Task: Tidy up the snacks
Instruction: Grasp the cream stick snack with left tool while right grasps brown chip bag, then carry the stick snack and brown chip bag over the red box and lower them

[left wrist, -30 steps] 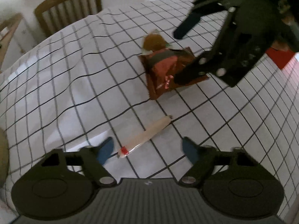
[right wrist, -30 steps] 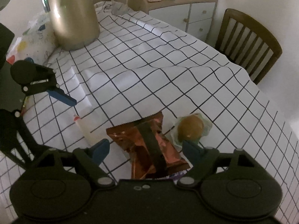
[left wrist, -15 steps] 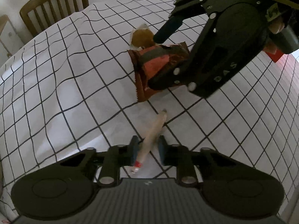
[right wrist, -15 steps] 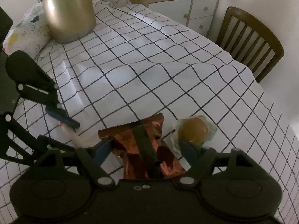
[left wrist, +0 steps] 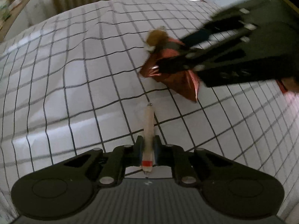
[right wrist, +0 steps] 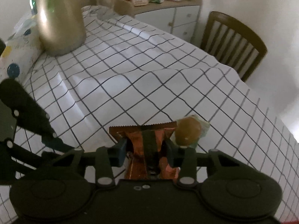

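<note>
A thin cream snack stick (left wrist: 149, 119) with a red band points away from me, and my left gripper (left wrist: 147, 145) is shut on its near end. Beyond it, the red-brown foil snack bag (left wrist: 175, 82) is bunched up between the fingers of my right gripper (left wrist: 175, 53). In the right wrist view the jaws of the right gripper (right wrist: 146, 147) are closing, and both pads press into the crumpled bag (right wrist: 147, 132). A round brown bun in a clear wrapper (right wrist: 186, 132) touches the bag's right side. My left gripper (right wrist: 58, 145) shows at the lower left.
The table wears a white checked cloth (right wrist: 130, 71). A tall gold jug (right wrist: 59, 18) and a patterned bag (right wrist: 15, 56) stand at its far left. A wooden chair (right wrist: 233, 43) and a white cabinet (right wrist: 168, 13) lie beyond the far edge. Something red (left wrist: 287, 87) sits at the right.
My left gripper closed on the stick, which now points straight ahead. My right gripper came down around the foil bag and narrowed on it, crumpling the bag.
</note>
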Demonstrator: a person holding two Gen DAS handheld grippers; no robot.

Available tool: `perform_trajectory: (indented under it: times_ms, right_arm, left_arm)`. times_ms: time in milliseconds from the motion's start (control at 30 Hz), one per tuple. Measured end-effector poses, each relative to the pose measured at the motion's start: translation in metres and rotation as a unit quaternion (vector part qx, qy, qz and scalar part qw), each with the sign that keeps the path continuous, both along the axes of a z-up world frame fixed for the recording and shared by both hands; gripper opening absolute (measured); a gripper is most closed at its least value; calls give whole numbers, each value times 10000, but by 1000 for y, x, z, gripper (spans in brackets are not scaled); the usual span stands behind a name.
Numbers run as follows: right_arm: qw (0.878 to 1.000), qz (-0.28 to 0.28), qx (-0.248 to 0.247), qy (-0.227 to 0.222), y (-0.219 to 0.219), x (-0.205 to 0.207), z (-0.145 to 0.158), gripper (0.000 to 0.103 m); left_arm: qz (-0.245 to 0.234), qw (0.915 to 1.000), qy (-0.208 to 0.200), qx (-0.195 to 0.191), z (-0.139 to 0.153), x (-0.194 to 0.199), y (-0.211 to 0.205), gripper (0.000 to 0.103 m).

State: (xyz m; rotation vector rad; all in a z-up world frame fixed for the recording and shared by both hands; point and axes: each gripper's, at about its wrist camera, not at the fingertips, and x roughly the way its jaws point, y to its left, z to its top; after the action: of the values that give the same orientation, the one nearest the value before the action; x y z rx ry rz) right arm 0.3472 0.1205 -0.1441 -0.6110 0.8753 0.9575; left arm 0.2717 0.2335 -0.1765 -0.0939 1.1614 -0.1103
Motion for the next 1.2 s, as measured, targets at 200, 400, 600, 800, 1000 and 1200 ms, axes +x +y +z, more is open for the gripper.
perform_trajectory:
  times_ms: [200,400,600,800,1000,1200]
  right_arm:
    - [9992,-294,239,152,-19,-10,11,33]
    - [9970,-586,414,301,-45,-19,23,31]
    - [9946,-822,537,335,-80,-30,31,31]
    - [9911,-1094,651,380,-118,-38,40,31]
    - [9866,-1369,779,426,-153,-42,50,31]
    - [9809,-1626,984,418,-191,-47,67,31]
  left_arm:
    - [801,9965,-21,-225,2,-10,4,11]
    - [1226,9915,-105,-414,9,-21,1,11]
    - [1562,9864,-107,-500,10,-34,-9,11]
    - [1673,9838,-119,-640,15,-41,-23,11]
    - [1657,9833,-198,-728,32,-46,-50,11]
    - [1498,9856,-299,-727,55,-44,-87,11]
